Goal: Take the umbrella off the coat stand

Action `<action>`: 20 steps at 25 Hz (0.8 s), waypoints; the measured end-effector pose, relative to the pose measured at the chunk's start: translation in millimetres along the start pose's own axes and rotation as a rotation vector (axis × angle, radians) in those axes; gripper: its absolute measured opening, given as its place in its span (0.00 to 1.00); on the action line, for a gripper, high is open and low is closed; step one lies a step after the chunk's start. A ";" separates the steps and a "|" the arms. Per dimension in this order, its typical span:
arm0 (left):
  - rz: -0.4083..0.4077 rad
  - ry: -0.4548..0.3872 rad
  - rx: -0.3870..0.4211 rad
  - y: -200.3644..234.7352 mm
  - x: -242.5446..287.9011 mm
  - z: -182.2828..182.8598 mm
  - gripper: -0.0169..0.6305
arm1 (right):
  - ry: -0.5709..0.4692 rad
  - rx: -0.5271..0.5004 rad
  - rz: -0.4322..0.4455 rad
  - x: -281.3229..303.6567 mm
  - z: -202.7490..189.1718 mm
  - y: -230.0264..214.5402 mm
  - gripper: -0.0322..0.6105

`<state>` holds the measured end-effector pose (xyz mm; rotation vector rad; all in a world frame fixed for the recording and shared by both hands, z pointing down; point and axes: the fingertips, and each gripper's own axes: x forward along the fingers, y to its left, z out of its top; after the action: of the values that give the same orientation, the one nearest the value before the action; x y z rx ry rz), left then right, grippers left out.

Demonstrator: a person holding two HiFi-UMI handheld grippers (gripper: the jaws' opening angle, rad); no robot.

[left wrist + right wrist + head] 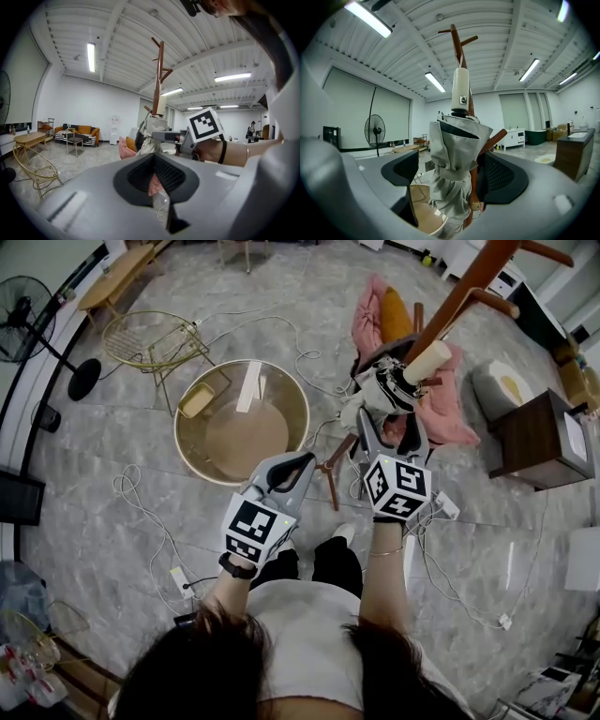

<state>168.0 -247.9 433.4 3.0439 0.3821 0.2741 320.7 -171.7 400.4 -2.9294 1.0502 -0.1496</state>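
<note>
A folded grey-beige umbrella (386, 390) with a cream handle (427, 362) hangs on the brown wooden coat stand (469, 287). In the right gripper view the umbrella (450, 159) stands upright between the wide-apart jaws, its strap around the middle, and neither pad presses on it. My right gripper (392, 432) is open and points level at the umbrella. My left gripper (296, 465) hangs lower to the left, away from the stand, jaws together with nothing in them. From the left gripper view the umbrella (152, 131) and the stand (158, 75) are ahead, behind the right gripper (164, 136).
A round glass-top table (281, 381) stands left of the coat stand, with a gold wire chair (155, 338) beyond it. Pink cushions (455, 413) lie at the stand's foot. A dark wooden cabinet (539, 437) is at the right. Cables cross the floor.
</note>
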 end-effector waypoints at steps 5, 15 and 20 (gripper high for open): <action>0.010 0.020 -0.018 7.9 -6.3 -7.8 0.12 | 0.001 0.031 -0.026 20.0 -2.3 -4.0 0.69; 0.031 0.021 -0.034 26.0 -6.9 -8.3 0.12 | -0.028 -0.048 -0.085 48.2 3.7 -2.6 0.69; 0.046 0.026 -0.038 34.9 -7.7 -11.9 0.12 | -0.036 -0.084 -0.095 55.0 2.1 -4.2 0.68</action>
<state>166.8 -283.1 446.8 3.0175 0.3046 0.3192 365.8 -203.4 403.0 -3.0459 0.9357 -0.0564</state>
